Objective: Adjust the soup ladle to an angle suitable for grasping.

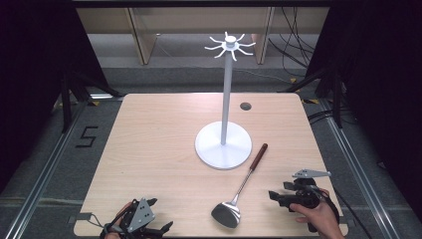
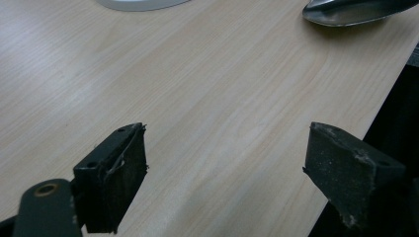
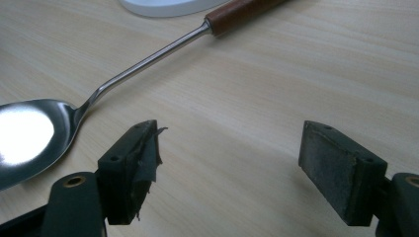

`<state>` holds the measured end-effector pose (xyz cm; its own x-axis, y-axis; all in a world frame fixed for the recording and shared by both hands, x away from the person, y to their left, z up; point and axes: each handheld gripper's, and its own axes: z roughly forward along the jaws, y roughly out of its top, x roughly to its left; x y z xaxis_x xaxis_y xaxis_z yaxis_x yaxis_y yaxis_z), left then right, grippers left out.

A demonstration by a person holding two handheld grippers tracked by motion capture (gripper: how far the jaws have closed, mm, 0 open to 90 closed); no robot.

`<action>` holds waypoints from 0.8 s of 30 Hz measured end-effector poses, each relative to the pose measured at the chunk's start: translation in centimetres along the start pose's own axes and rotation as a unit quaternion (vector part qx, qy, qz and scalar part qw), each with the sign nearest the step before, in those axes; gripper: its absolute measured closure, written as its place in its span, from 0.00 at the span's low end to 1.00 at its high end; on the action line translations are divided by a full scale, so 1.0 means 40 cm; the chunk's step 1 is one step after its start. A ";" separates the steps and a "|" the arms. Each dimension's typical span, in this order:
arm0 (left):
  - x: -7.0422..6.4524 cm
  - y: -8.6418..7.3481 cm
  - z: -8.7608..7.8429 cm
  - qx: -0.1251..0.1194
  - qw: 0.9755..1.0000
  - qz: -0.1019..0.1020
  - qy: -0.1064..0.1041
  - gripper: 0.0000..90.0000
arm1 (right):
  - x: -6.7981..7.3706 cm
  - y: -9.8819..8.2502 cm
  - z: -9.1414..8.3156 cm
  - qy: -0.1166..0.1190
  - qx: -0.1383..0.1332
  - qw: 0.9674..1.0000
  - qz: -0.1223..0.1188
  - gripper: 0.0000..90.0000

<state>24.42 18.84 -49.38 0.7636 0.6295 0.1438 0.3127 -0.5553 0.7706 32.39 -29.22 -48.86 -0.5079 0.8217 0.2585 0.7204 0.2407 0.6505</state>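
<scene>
A metal ladle (image 1: 242,186) lies on the table (image 1: 154,144), its shiny bowl (image 1: 226,214) near the front edge and its brown wooden handle (image 1: 259,156) pointing toward a white stand. That stand (image 1: 227,94) has a round base (image 1: 223,145) and a ring of hooks on top. My left gripper (image 1: 159,214) is at the front left, open and holding nothing; its own view (image 2: 225,143) shows the bowl (image 2: 356,10) far right. My right gripper (image 1: 279,190) is open just right of the ladle. In its own view (image 3: 230,143) the bowl (image 3: 29,133) lies left of the jaws.
A small dark round hole (image 1: 245,106) sits in the tabletop behind the stand. The table's front edge (image 2: 390,94) runs close beside my left gripper. Rails and cables lie on the floor around the table.
</scene>
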 end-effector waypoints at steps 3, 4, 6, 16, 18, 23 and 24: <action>0.001 0.000 0.000 0.000 1.000 0.000 0.001 0.17 | 0.001 0.002 0.000 0.000 -0.002 1.000 0.004 0.27; 0.001 0.001 0.000 -0.001 1.000 -0.001 0.001 0.17 | 0.001 0.002 -0.001 0.001 0.000 1.000 0.005 0.27; -0.002 0.000 0.002 -0.001 1.000 -0.005 -0.001 0.17 | 0.002 0.002 -0.001 -0.001 0.004 1.000 0.011 0.28; 0.000 0.000 0.007 -0.001 1.000 -0.006 -0.001 0.17 | -0.002 0.032 0.011 -0.001 0.001 1.000 0.006 0.29; -0.002 -0.002 0.007 -0.001 1.000 -0.008 0.000 0.17 | 0.000 0.043 0.017 -0.007 -0.008 1.000 0.007 0.29; 0.002 -0.002 0.007 -0.004 1.000 -0.005 0.000 0.17 | 0.000 0.073 0.032 -0.013 0.001 1.000 -0.002 0.29; 0.002 -0.003 0.007 -0.003 1.000 -0.010 0.000 0.17 | 0.002 0.078 0.037 -0.015 0.000 1.000 -0.004 0.30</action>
<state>24.60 18.79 -49.66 0.7576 0.6401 0.1278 0.3246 -0.5393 0.7770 35.30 -27.64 -47.89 -0.4988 0.8351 0.2319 0.7164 0.2467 0.6526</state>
